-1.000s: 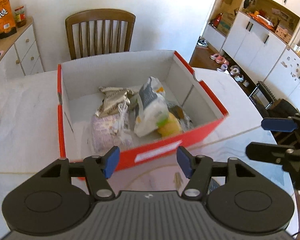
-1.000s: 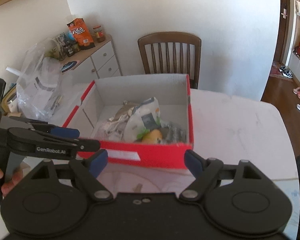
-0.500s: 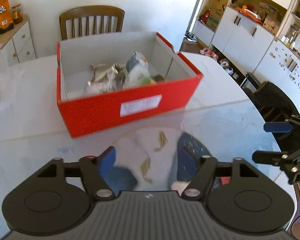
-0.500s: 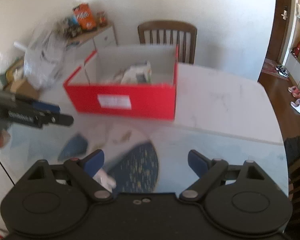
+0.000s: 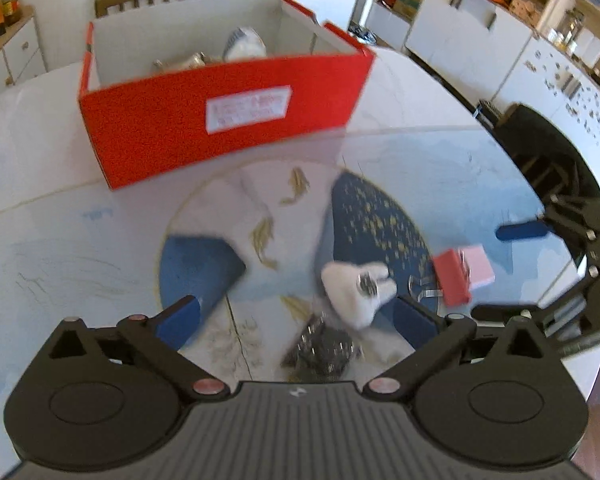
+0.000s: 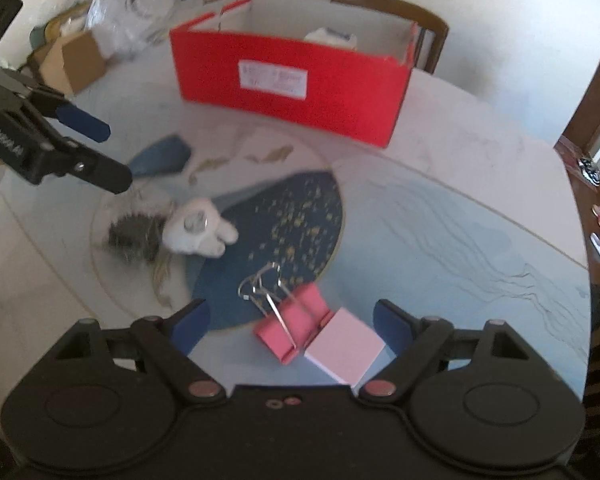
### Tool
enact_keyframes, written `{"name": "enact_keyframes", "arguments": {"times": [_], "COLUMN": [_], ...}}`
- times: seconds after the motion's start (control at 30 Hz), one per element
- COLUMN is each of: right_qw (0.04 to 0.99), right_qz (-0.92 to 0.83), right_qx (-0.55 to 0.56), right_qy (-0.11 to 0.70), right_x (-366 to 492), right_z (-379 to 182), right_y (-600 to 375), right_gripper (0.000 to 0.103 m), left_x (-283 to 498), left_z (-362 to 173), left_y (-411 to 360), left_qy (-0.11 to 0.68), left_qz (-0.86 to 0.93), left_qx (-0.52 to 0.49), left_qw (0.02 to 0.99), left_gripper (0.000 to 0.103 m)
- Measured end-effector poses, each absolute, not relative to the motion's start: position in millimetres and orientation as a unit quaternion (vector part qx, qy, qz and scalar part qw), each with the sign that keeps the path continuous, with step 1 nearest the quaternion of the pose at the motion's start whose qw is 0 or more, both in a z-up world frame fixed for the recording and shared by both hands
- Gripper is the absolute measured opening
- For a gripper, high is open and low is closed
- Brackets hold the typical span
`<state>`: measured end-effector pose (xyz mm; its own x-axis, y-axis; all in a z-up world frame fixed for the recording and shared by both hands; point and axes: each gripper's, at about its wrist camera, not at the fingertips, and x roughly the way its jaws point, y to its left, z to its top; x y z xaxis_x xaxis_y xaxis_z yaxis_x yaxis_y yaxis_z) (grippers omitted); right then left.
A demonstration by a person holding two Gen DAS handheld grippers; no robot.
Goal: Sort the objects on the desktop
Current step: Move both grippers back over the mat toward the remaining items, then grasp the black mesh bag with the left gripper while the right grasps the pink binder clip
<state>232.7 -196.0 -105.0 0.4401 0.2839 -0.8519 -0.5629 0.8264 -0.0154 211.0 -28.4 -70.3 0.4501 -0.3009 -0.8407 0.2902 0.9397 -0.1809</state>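
Nearby, red box (image 6: 296,84) behind clip (image 6: 290,330), pink pad (image 6: 344,350), white toy (image 6: 198,232)

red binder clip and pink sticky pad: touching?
Touching. The right wrist view shows the binder clip lying edge to edge against the sticky pad, with no gap between them.

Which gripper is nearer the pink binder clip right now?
Right. The right gripper, jaws closing, has the pink binder clip between its fingers, untouched. The left gripper, opening, hovers away over the white tooth-shaped toy.
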Motion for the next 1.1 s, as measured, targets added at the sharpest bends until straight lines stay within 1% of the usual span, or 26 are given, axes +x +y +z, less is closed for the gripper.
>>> {"name": "enact_keyframes", "arguments": {"times": [0.03, 0.23, 0.37, 0.5, 0.77, 0.83, 0.87, 0.9, 0.93, 0.97, 1.0, 1.03, 1.07, 1.1], "right_qw": [0.832, 0.823, 0.821, 0.821, 0.823, 0.825, 0.825, 0.826, 0.827, 0.828, 0.829, 0.829, 0.831, 0.831], "right_qz": [0.256, 0.259, 0.262, 0.265, 0.263, 0.261, 0.26, 0.259, 0.258, 0.256, 0.254, 0.253, 0.251, 0.252], "right_qx": [-0.154, -0.183, -0.199, -0.213, -0.187, -0.177, -0.175, -0.174, -0.173, -0.17, -0.164, -0.158, -0.156, -0.156], "right_qy": [0.467, 0.471, 0.467, 0.459, 0.467, 0.47, 0.47, 0.47, 0.469, 0.47, 0.47, 0.473, 0.472, 0.471], "right_x": [233.5, 236.3, 239.2, 242.3, 255.8, 257.3, 257.5, 257.5, 257.4, 257.8, 258.5, 259.6, 260.1, 260.2], "right_z": [-108.3, -123.5, -130.1, -134.0, -134.5, -134.5, -134.5, -134.5, -134.2, -133.4, -131.9, -130.9, -130.0, -129.0], "right_y": [-195.5, -191.5, -187.4, -183.5, -180.5, -180.9, -180.7, -180.8, -180.7, -180.8, -181.4, -181.8, -181.9, -181.3], "right_gripper": [0.084, 0.075, 0.067, 0.064, 0.05, 0.05, 0.049, 0.049, 0.049, 0.046, 0.043, 0.04, 0.037, 0.035], "left_x": [208.3, 197.6, 191.6, 190.7, 194.5, 194.9, 195.1, 194.7, 194.3, 194.2, 194.7, 195.5, 196.2, 197.0], "left_z": [-75.2, -96.3, -104.6, -111.3, -115.7, -115.8, -116.1, -115.8, -115.3, -114.3, -113.3, -112.7, -112.1, -111.9], "left_y": [-30.4, -38.3, -44.3, -49.3, -51.6, -52.8, -53.3, -54.0, -55.1, -56.1, -56.5, -55.9, -55.0, -53.8], "left_qy": [0.498, 0.51, 0.508, 0.511, 0.5, 0.497, 0.498, 0.496, 0.492, 0.489, 0.487, 0.488, 0.488, 0.487], "left_qz": [-0.178, -0.179, -0.183, -0.179, -0.178, -0.183, -0.187, -0.186, -0.187, -0.188, -0.19, -0.191, -0.191, -0.191], "left_qx": [-0.002, 0.013, 0.027, 0.043, 0.06, 0.066, 0.066, 0.071, 0.077, 0.082, 0.084, 0.082, 0.079, 0.076], "left_qw": [0.849, 0.841, 0.841, 0.84, 0.845, 0.845, 0.844, 0.845, 0.847, 0.848, 0.848, 0.848, 0.848, 0.849], "left_gripper": [0.103, 0.103, 0.103, 0.103, 0.101, 0.095, 0.086, 0.079, 0.075, 0.065, 0.059, 0.056, 0.05, 0.048]}}
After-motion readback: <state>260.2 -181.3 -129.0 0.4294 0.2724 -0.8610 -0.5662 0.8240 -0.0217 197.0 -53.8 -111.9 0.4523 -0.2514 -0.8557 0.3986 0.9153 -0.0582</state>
